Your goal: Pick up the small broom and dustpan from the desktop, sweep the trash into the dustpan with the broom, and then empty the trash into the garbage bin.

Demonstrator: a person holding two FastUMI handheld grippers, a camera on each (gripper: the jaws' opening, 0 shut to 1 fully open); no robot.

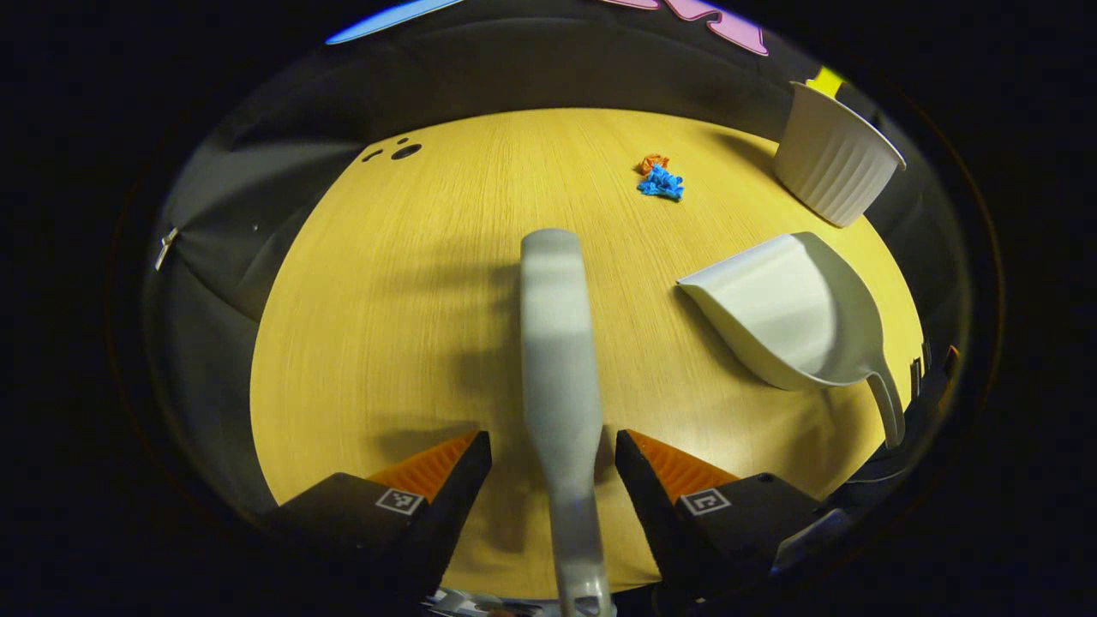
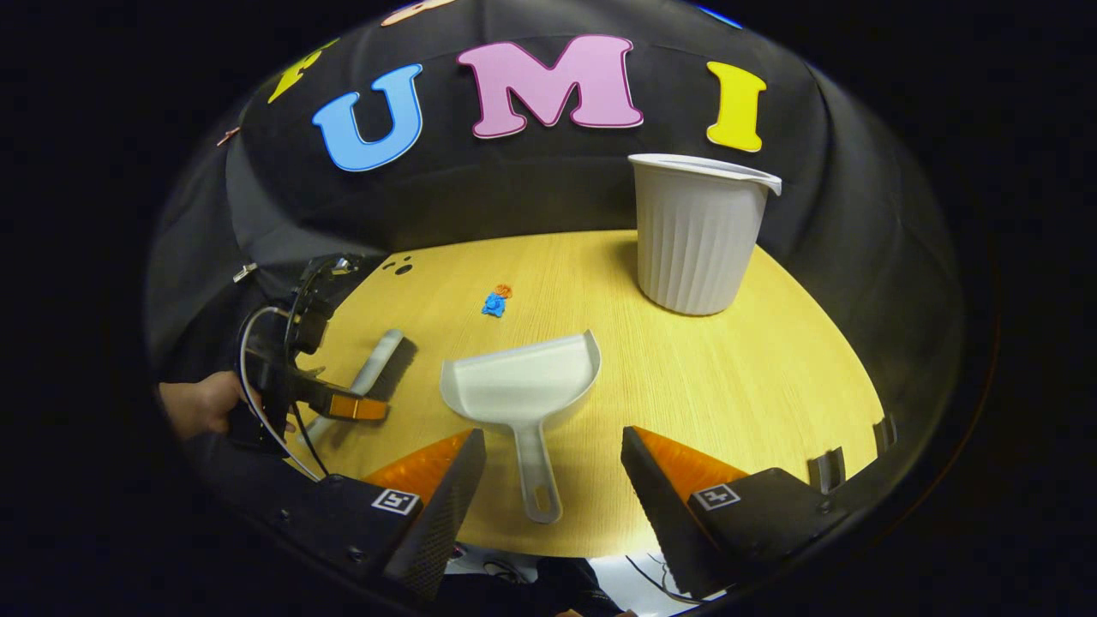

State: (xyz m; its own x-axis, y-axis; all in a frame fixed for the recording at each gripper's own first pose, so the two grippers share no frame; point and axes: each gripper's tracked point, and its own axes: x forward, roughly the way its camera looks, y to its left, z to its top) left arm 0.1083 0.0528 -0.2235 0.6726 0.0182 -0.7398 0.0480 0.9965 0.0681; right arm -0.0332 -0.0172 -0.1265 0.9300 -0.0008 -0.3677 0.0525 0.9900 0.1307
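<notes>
In the right gripper view, the right gripper (image 2: 553,471) hangs with its jaws spread wide, the handle of the white dustpan (image 2: 523,386) lying between them untouched on the yellow counter (image 2: 771,386). Beyond the dustpan's open mouth lies a small blue and orange scrap of trash (image 2: 495,302), and behind the dustpan to its right stands the ribbed white garbage bin (image 2: 696,236), upright. Left of the dustpan, the left gripper (image 2: 343,410), held by a hand (image 2: 201,407), sits at the handle of the small broom (image 2: 377,360).

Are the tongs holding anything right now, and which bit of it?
Nothing yet. The left tongs stand open around the broom handle; the right tongs stand open by the dustpan handle.
</notes>
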